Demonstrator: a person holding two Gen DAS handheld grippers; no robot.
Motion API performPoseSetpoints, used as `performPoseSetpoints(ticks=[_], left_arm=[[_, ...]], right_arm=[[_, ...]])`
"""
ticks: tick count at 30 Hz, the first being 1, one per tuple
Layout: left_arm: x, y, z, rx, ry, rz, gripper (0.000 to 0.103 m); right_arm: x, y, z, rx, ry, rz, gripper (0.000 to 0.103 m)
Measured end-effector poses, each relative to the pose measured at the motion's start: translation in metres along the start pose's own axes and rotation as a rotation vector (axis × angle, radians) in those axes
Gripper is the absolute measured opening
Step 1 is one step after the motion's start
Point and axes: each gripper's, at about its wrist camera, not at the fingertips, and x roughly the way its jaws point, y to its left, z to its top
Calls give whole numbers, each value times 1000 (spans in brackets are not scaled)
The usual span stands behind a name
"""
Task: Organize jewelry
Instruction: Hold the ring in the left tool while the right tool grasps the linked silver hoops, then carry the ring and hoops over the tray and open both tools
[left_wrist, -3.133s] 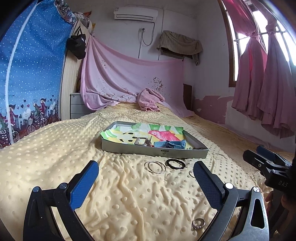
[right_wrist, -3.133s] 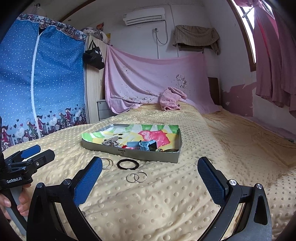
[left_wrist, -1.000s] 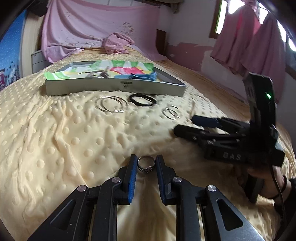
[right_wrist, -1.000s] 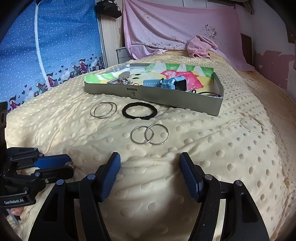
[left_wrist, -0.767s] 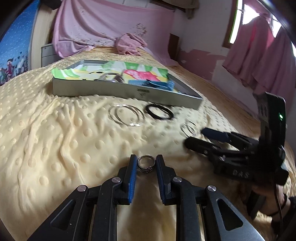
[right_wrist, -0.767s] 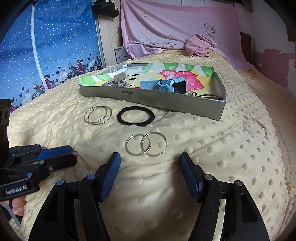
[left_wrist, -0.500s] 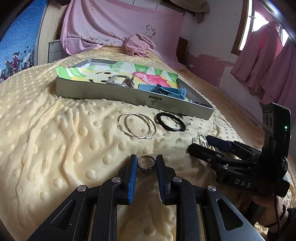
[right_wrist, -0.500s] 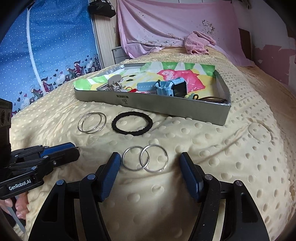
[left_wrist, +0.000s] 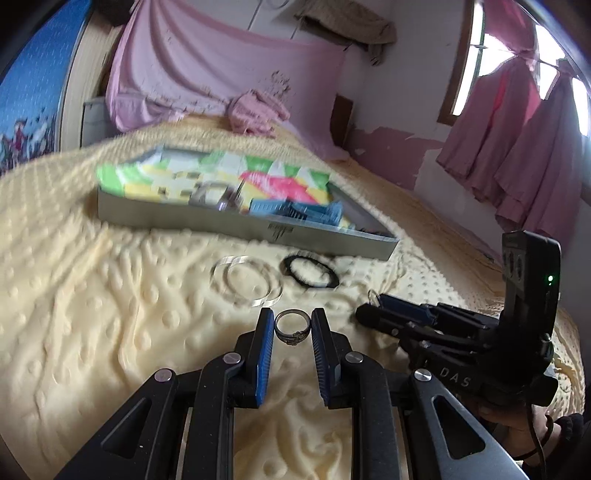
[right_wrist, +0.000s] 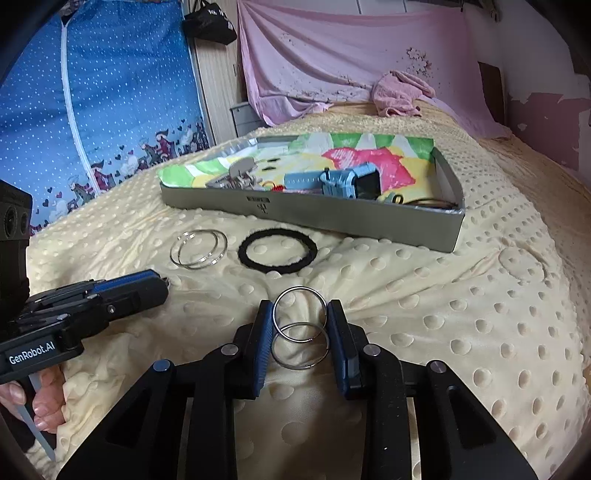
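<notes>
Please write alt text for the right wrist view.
The right claw is closing on two linked silver hoops lying on a yellow dotted blanket. Beyond lie a black band, more hoops and a grey tray.

A small silver ring (left_wrist: 292, 327) with a decorated band stands upright just below centre of the left wrist view, pinched between blue pads. In the right wrist view, two plain silver hoops (right_wrist: 300, 331), overlapping one another, sit low in the centre between closing blue pads. Above them at centre lies a flat black fabric loop (right_wrist: 277, 250), and just to its left a pair of thin silver bangles (right_wrist: 198, 248), overlapping, flat on the yellow cover. Across the upper middle sits the grey tray (right_wrist: 332, 214), lined with bright paper, holding a blue watch (right_wrist: 341, 182) and a metal clip (right_wrist: 236, 177).
</notes>
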Motion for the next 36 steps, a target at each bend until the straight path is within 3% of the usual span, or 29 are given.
performPoseSetpoints(ticks=[11,21,28,36], left_arm=[[14,-4,43,7,-46,-43,20],[77,6,104,-4,-86,10,20],[129,11,111,0,46,51,20],[143,4,105,37,113,89,20]], right_arm=[[-16,-17,25,45,-85,3,26],[11,-55,101,73,-188,-83,26],[56,-77,108,126,-91,-129,26],[73,-83,96,162,-31,-120,27]])
